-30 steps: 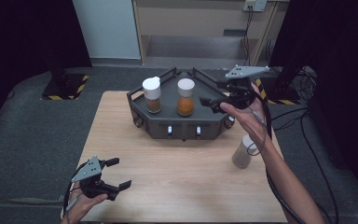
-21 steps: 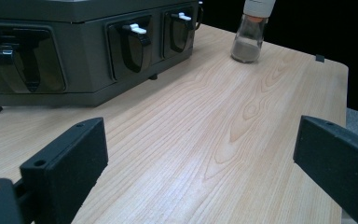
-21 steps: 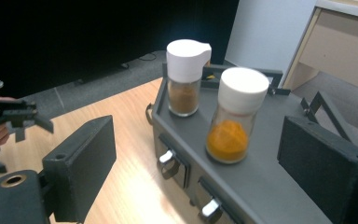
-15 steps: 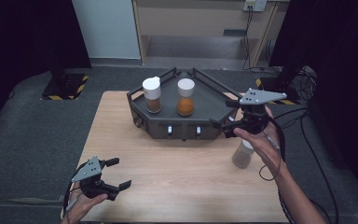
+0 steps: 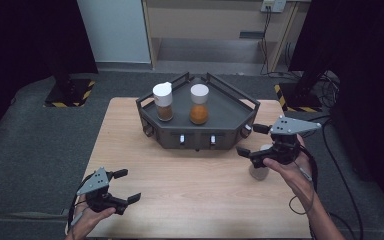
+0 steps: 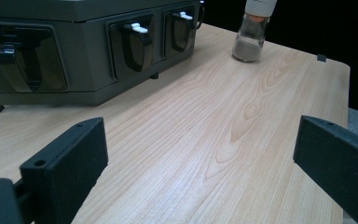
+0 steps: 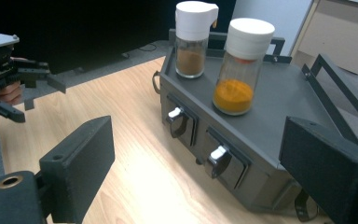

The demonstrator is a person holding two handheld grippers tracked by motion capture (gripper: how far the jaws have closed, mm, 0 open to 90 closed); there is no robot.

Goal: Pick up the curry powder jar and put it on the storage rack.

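Jaws spread wide and empty on both grippers: the right gripper [image 5: 249,139], its jaws just opening further, hangs over a grey-filled jar [image 5: 259,171] beside the rack [image 5: 240,107]; the left gripper [image 5: 124,186] rests near the table [image 5: 190,200] edge.

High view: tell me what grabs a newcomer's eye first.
The dark grey rack at the table's far middle, carrying a brown-filled jar and an orange-filled jar, both white-capped. Next, the open right gripper hovering beside a third jar near the right edge, and the open left gripper at the near left corner.
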